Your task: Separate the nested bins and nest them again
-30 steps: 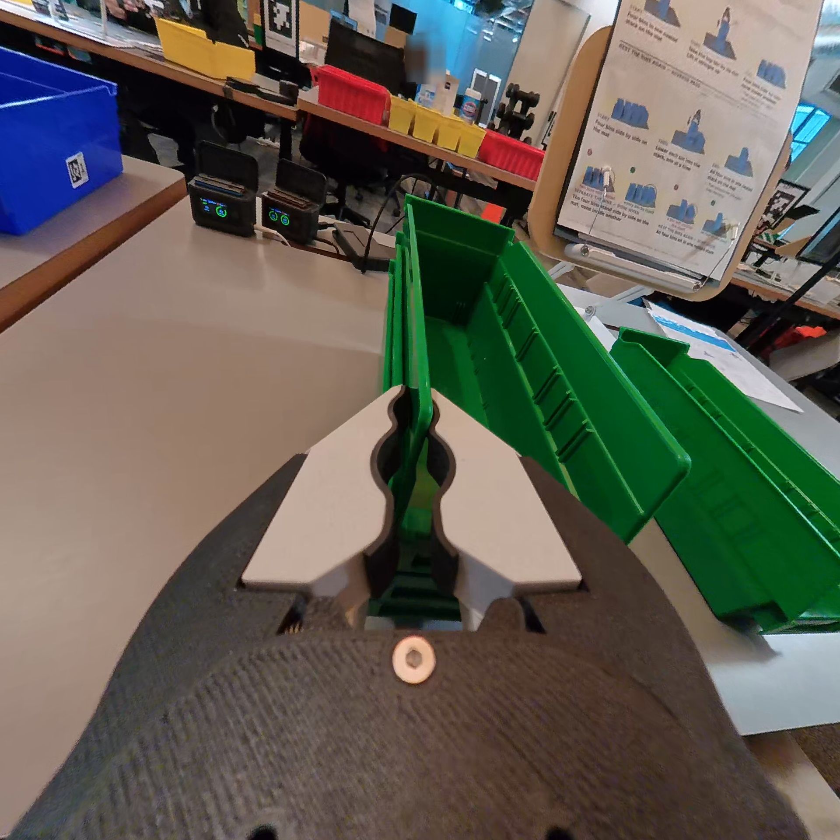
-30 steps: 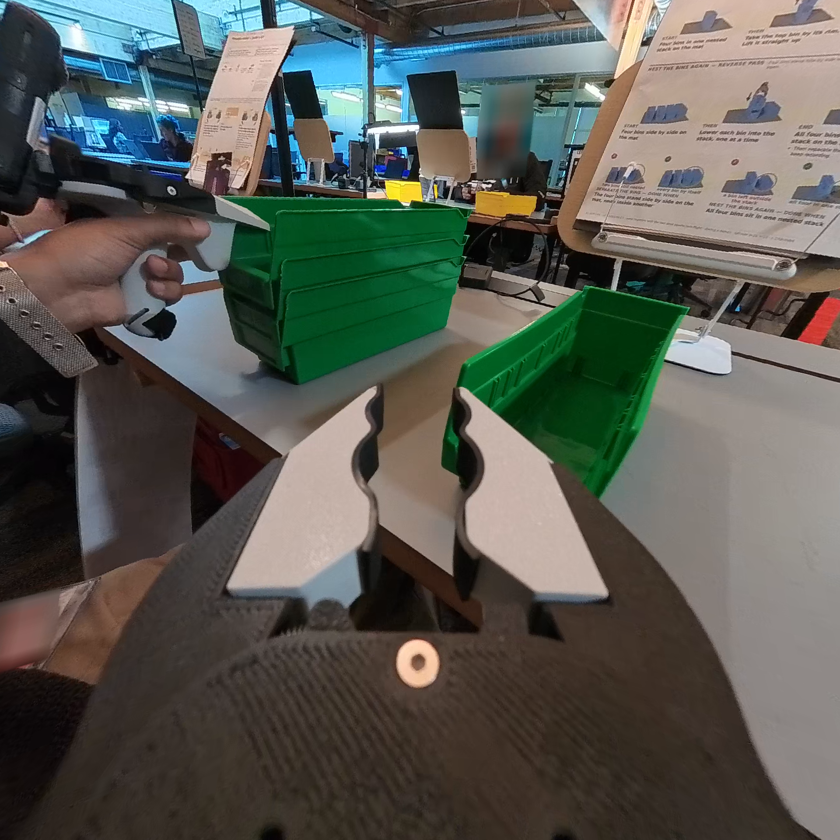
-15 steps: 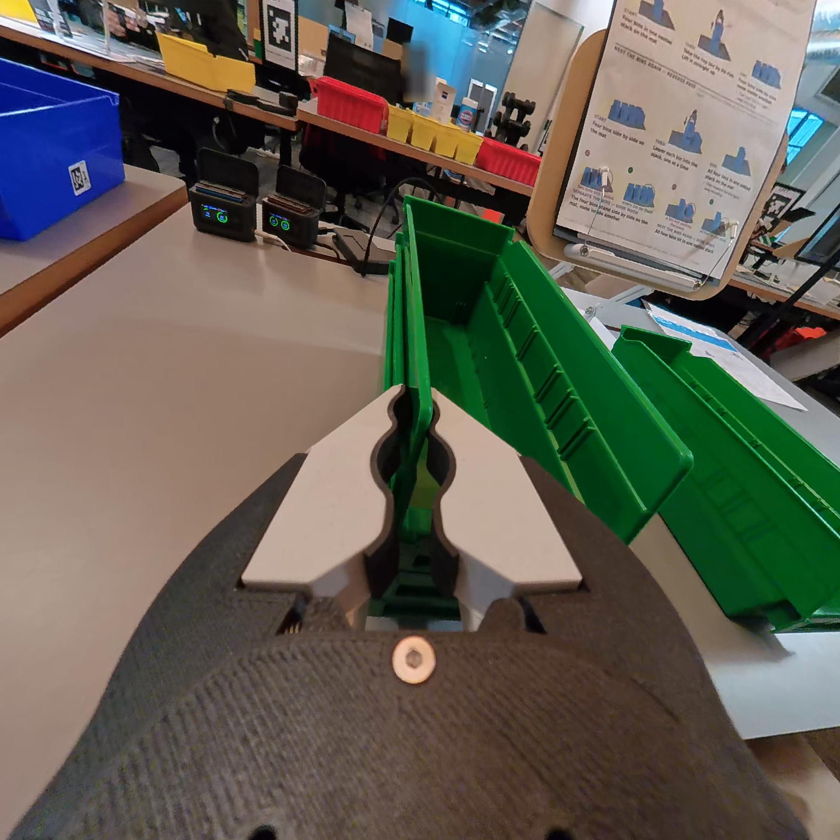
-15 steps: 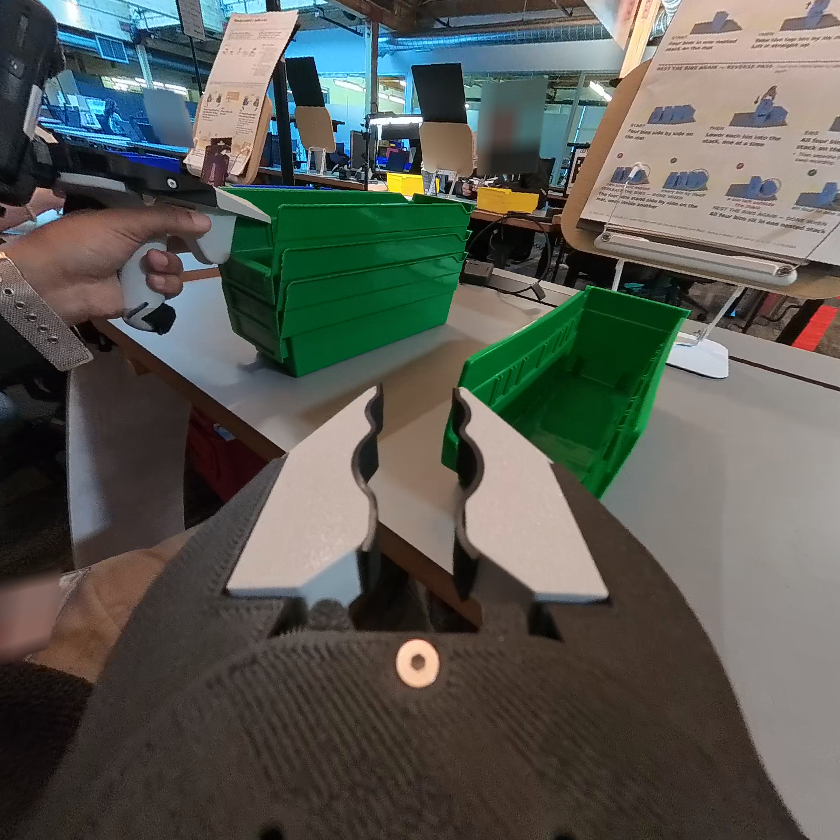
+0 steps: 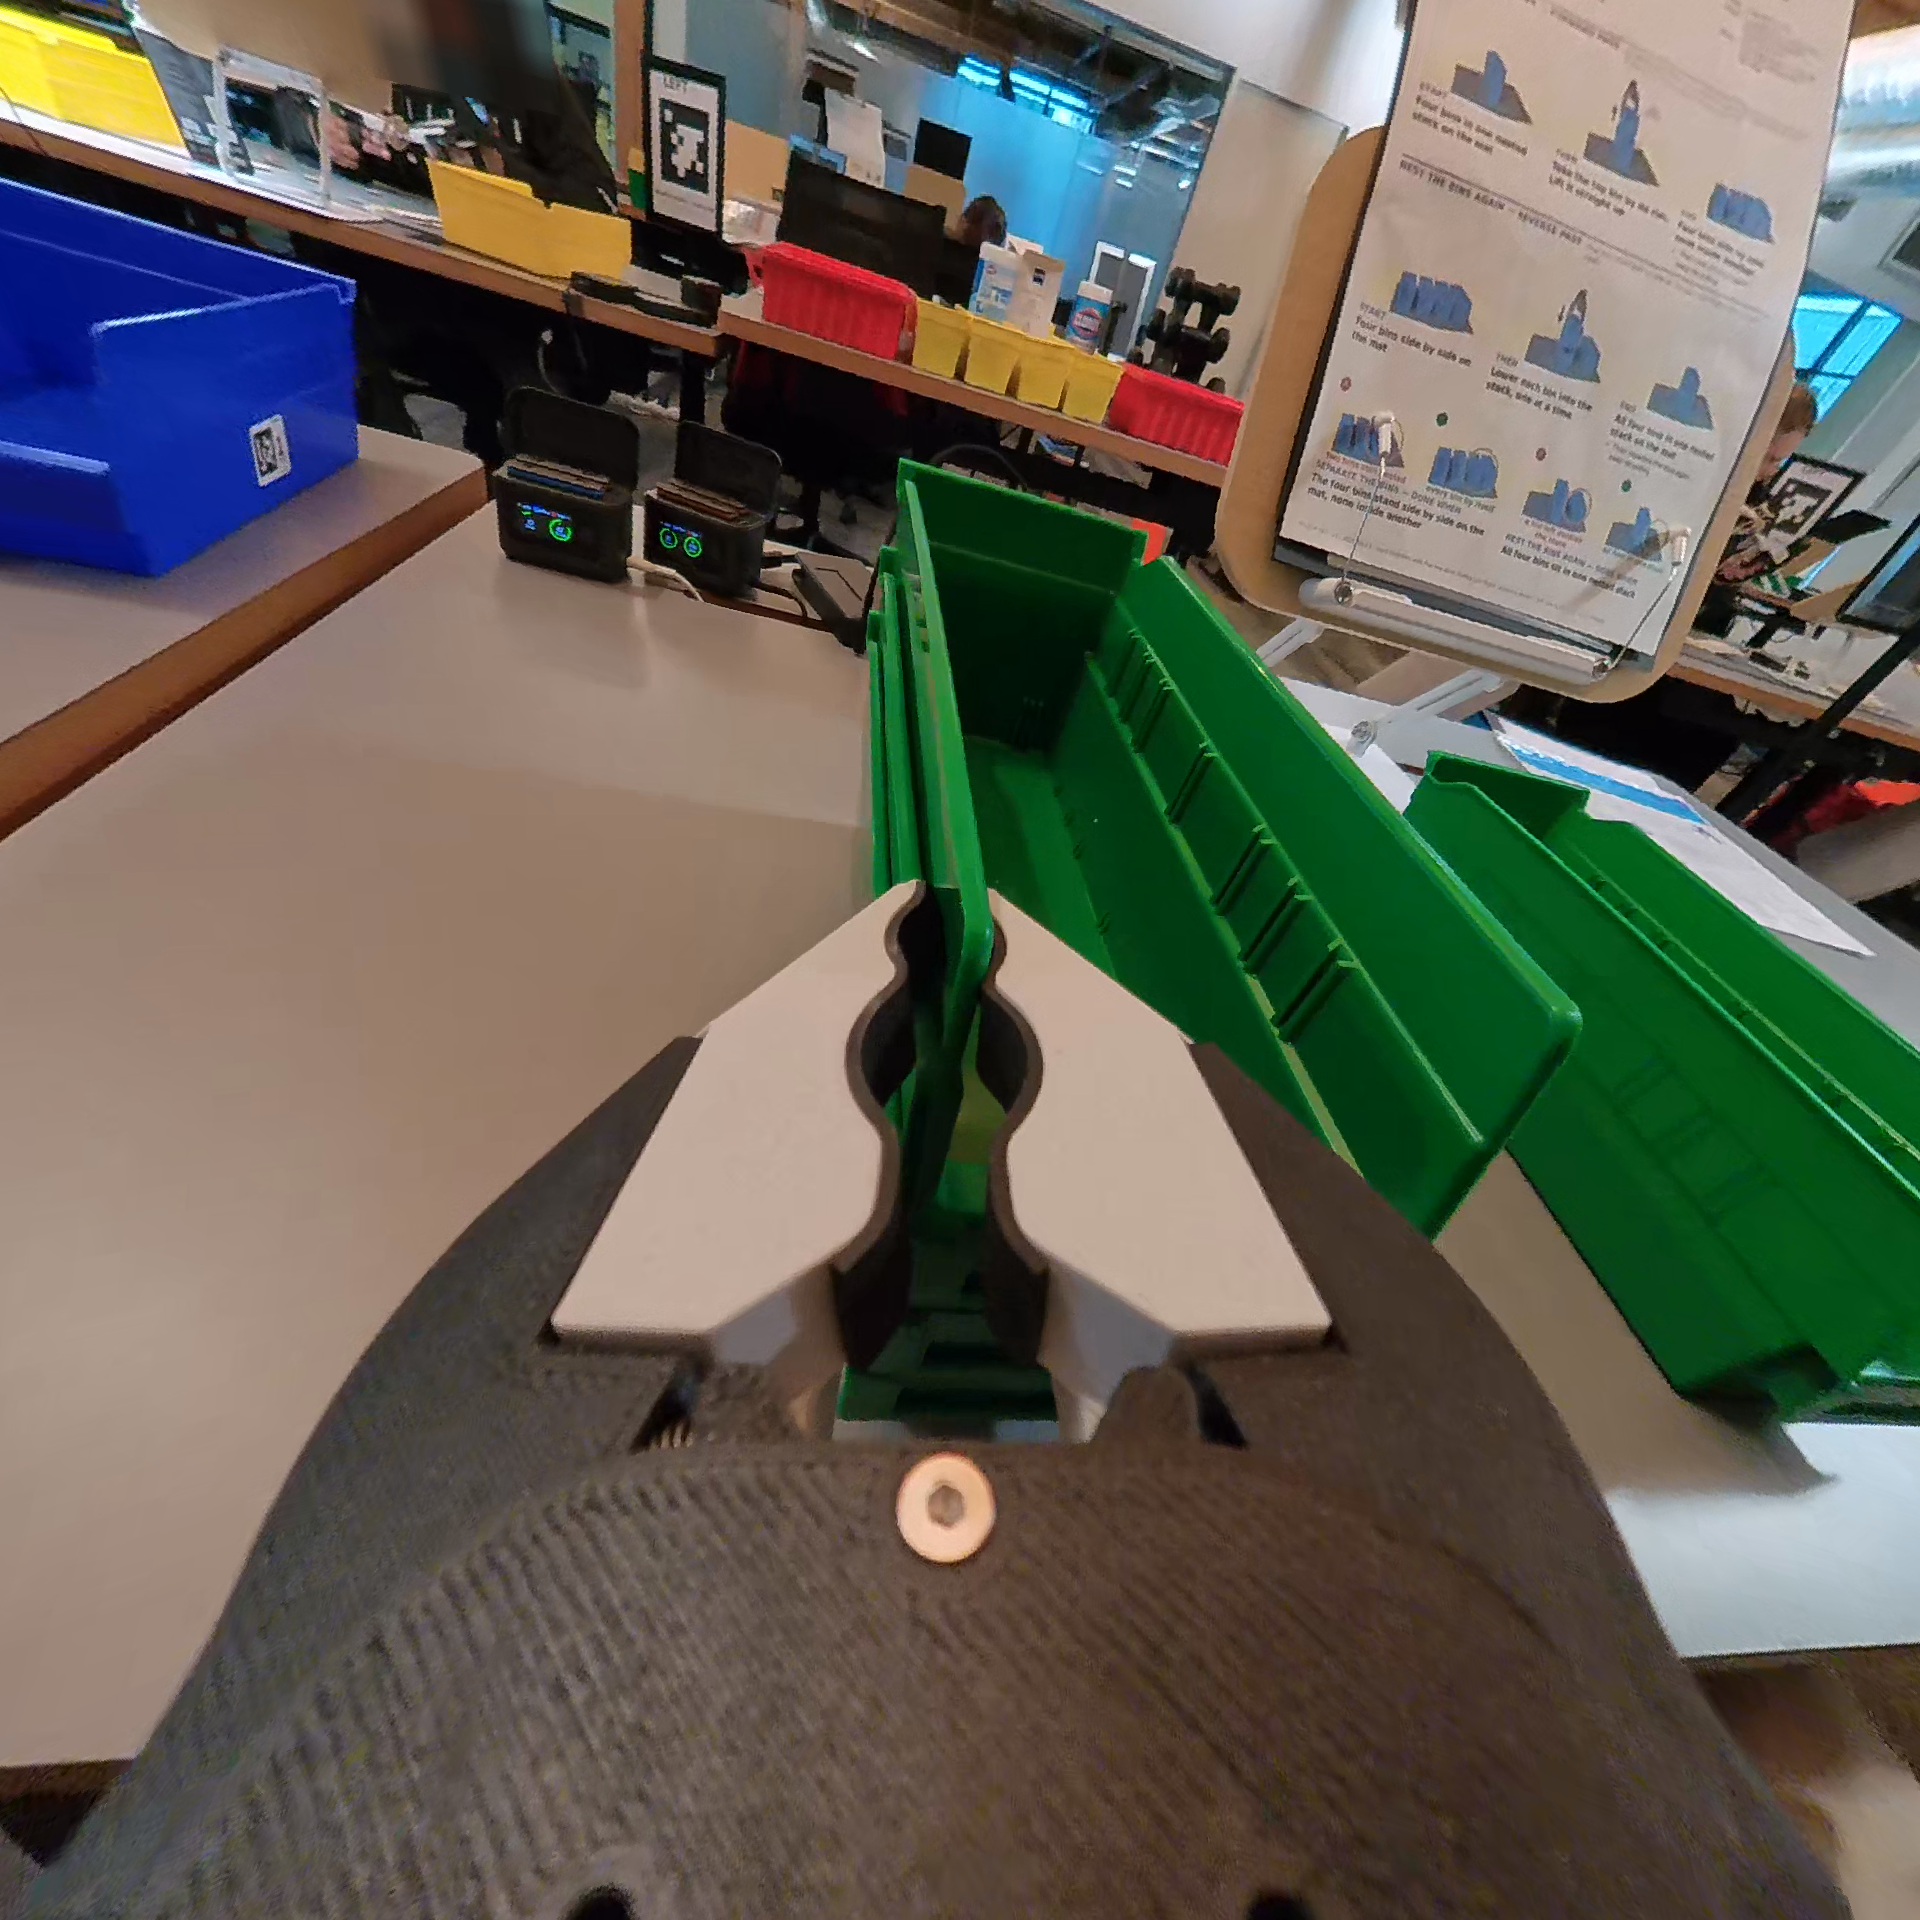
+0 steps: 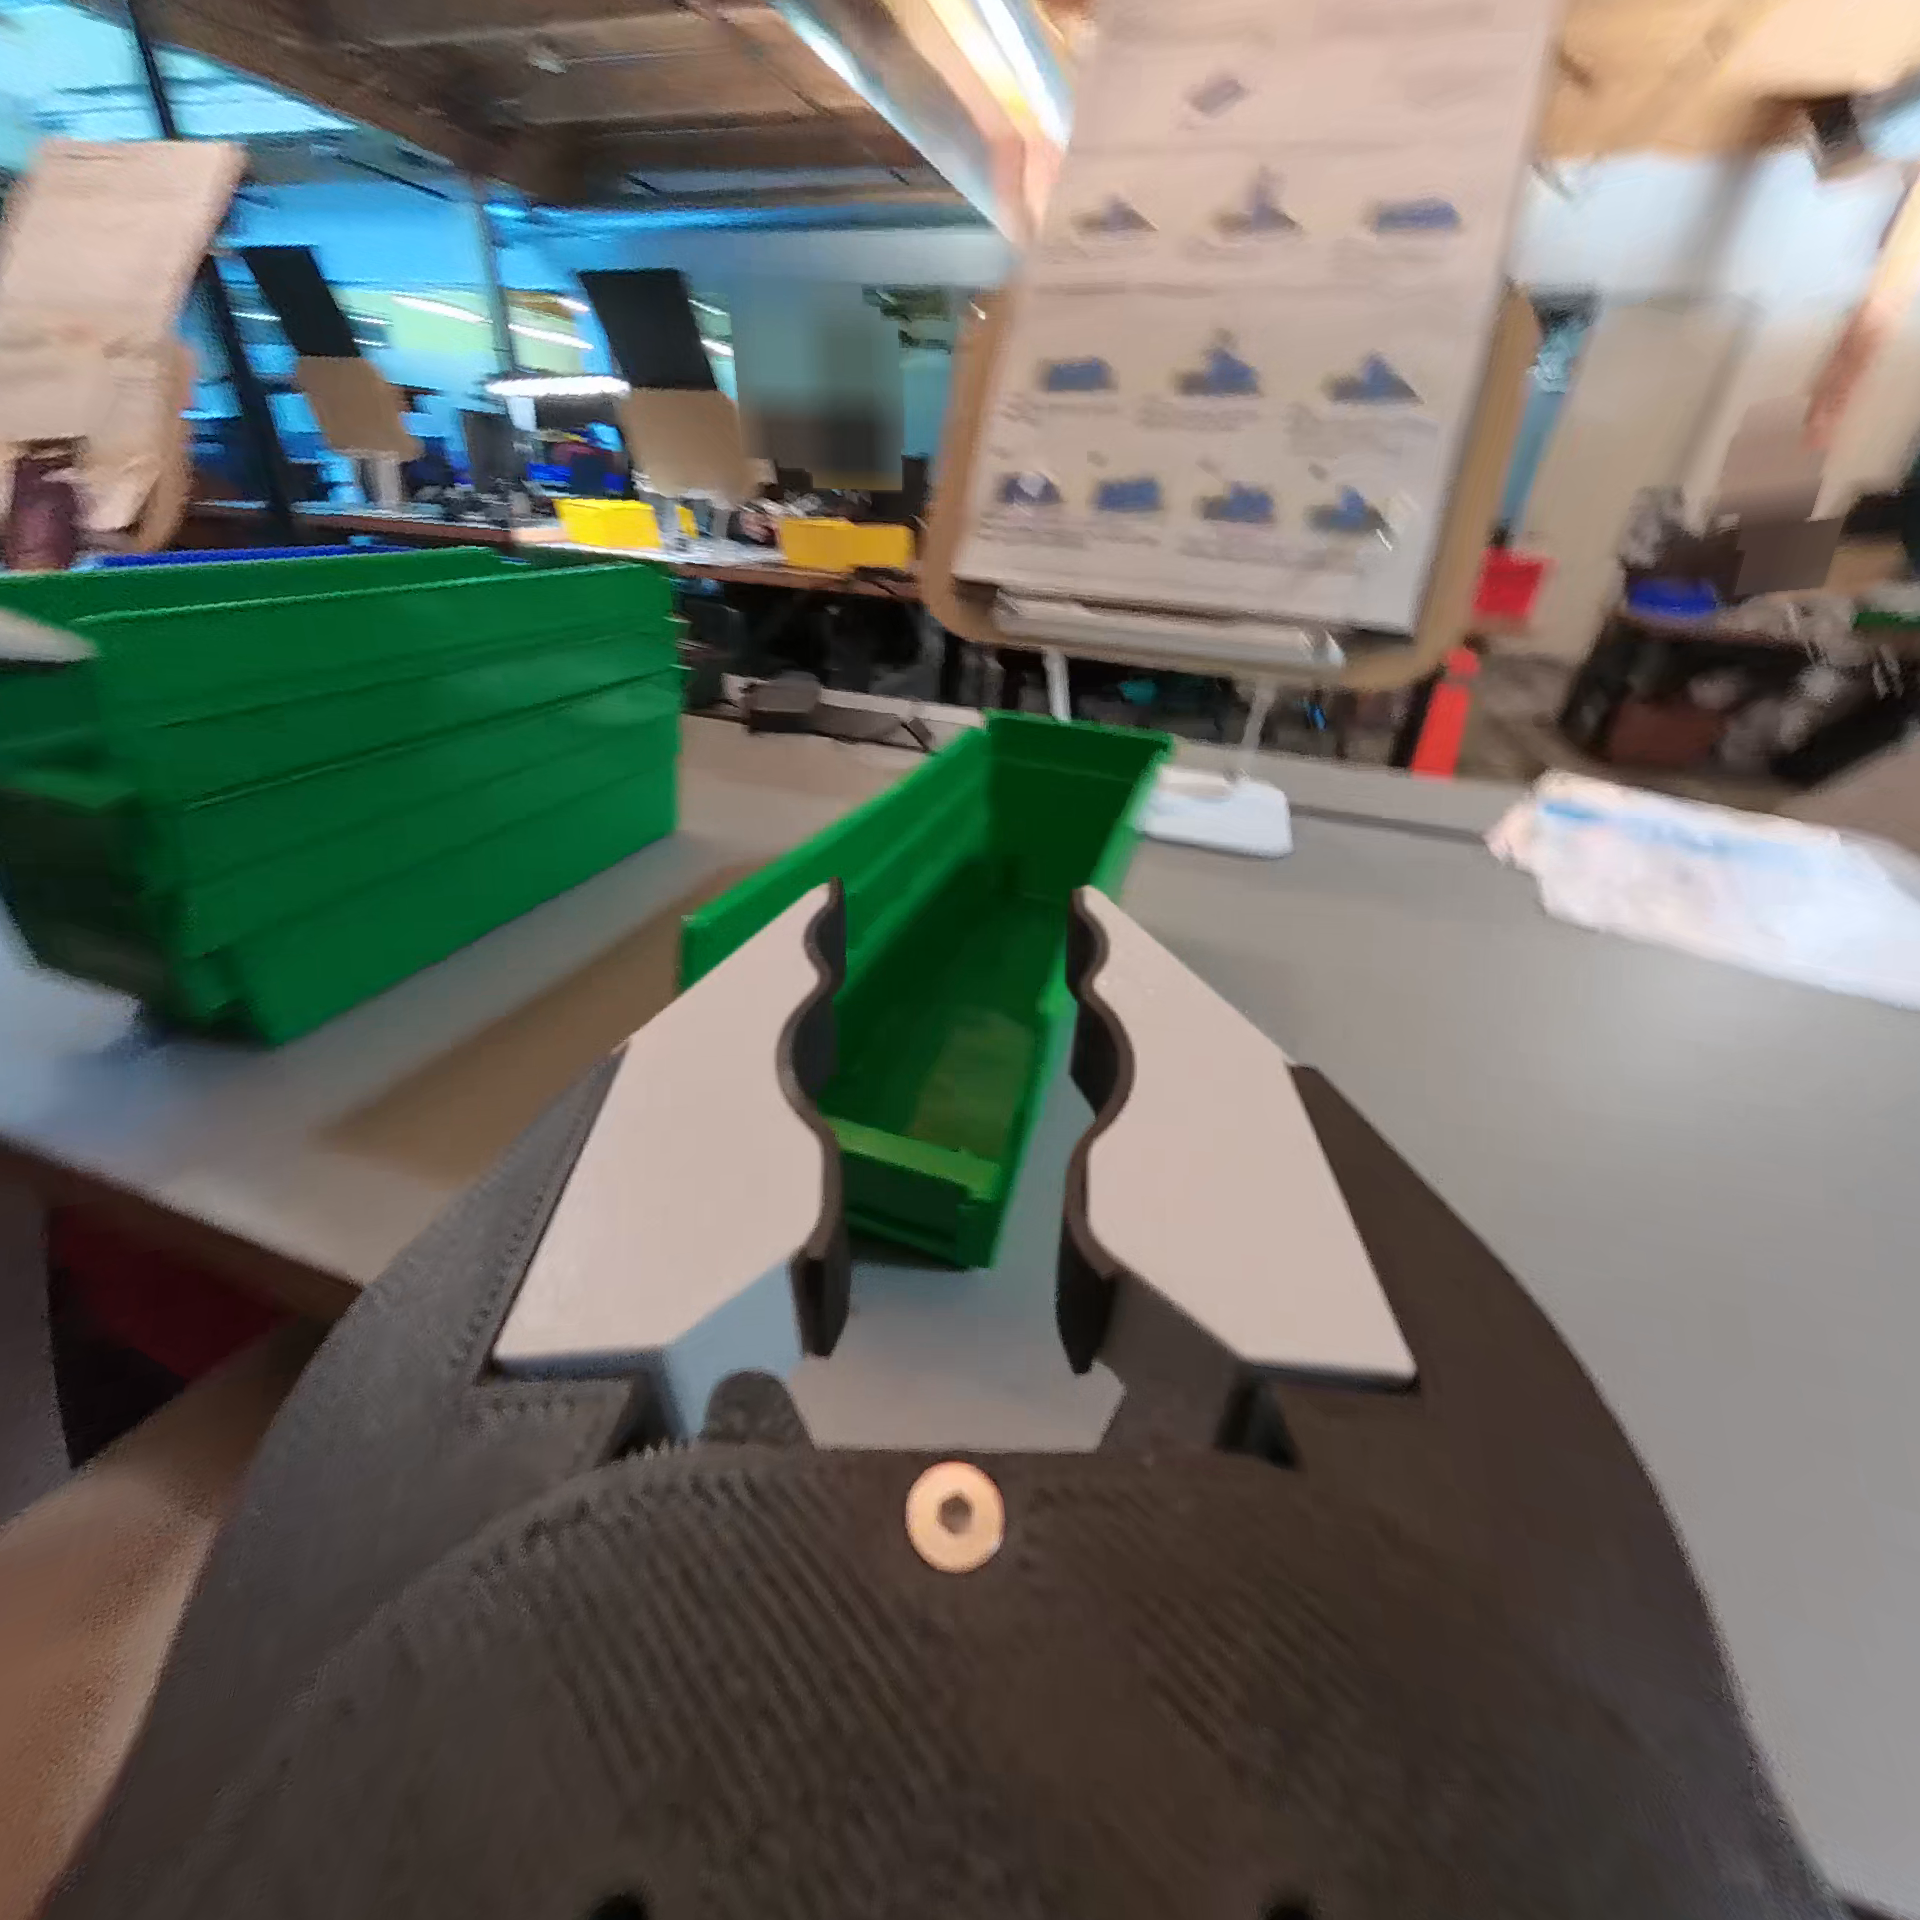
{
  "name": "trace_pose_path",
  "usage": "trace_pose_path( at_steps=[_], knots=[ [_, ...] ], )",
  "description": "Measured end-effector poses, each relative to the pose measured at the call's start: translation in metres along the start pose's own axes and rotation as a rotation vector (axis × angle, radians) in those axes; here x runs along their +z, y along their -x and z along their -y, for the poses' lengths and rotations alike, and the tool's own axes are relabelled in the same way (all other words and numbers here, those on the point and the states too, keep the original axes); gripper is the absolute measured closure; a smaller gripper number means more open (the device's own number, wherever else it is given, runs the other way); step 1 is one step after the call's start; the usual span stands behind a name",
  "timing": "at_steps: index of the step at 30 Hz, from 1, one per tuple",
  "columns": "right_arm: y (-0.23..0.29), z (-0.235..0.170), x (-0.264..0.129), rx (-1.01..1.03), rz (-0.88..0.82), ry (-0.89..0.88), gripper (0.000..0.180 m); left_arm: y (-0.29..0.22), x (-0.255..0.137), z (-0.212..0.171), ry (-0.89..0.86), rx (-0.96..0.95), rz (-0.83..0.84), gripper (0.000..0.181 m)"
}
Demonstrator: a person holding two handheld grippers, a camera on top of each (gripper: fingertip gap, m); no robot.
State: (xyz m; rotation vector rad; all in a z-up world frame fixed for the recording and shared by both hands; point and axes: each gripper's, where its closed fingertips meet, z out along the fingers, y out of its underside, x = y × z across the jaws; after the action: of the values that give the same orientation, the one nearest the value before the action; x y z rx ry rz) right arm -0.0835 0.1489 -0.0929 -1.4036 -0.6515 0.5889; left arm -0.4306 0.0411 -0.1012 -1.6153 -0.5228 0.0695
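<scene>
A stack of nested green bins stands on the grey table. My left gripper is shut on the near end of the top bin's left wall rim. A single green bin lies to the right of the stack. In the right wrist view, which is blurred, my right gripper is open and empty, held just before the near end of the single bin, which shows between its fingers. The stack is to its left.
An instruction board on a white stand stands behind the bins. A blue bin sits on a side table to the left. Two black charger cases stand at the table's back edge. A paper sheet lies at the right.
My right gripper has swung right and forward, so the single bin now sits between its open fingers. My left gripper keeps its hold on the top bin's rim, almost still.
</scene>
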Motion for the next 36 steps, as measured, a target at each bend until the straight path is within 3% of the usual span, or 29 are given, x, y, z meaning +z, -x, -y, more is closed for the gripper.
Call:
trace_pose_path(
  at_steps=[5, 8, 10, 13, 15, 18, 20, 24, 28, 31, 36],
  knots=[
    [-0.018, -0.041, 0.014, 0.135, -0.028, 0.195, 0.117, -0.004, -0.006, -0.003, -0.008, -0.049, -0.049, 0.169],
    [-0.021, -0.054, 0.021, 0.195, -0.027, 0.261, 0.115, -0.001, -0.011, -0.001, -0.008, -0.083, -0.011, 0.131],
    [-0.025, -0.058, 0.023, 0.211, -0.03, 0.285, 0.119, -0.002, -0.016, 0.001, -0.008, -0.054, 0.012, 0.116],
    [-0.025, -0.068, 0.028, 0.244, 0.0, 0.342, 0.138, -0.017, -0.023, 0.007, -0.015, 0.013, 0.02, 0.107],
    [-0.027, -0.073, 0.032, 0.276, 0.016, 0.372, 0.141, -0.037, -0.03, 0.012, -0.027, 0.02, -0.012, 0.103],
    [-0.032, -0.08, 0.038, 0.315, 0.032, 0.406, 0.154, -0.063, -0.04, 0.014, -0.041, 0.024, -0.015, 0.079],
    [-0.033, -0.08, 0.04, 0.333, 0.032, 0.407, 0.16, -0.074, -0.049, 0.014, -0.072, 0.066, 0.018, 0.088],
    [-0.035, -0.077, 0.044, 0.318, 0.01, 0.4, 0.172, -0.09, -0.065, 0.022, -0.18, 0.229, 0.096, 0.087],
    [-0.038, -0.056, 0.049, 0.339, -0.01, 0.3, 0.178, -0.139, -0.082, 0.02, -0.268, 0.237, -0.029, 0.101],
    [-0.026, -0.038, 0.046, 0.369, 0.034, 0.225, 0.178, -0.195, -0.083, -0.018, -0.2, 0.226, -0.204, 0.109],
    [0.005, -0.022, 0.029, 0.401, 0.096, 0.161, 0.178, -0.258, -0.076, -0.096, 0.046, 0.216, -0.423, 0.106]
  ],
)
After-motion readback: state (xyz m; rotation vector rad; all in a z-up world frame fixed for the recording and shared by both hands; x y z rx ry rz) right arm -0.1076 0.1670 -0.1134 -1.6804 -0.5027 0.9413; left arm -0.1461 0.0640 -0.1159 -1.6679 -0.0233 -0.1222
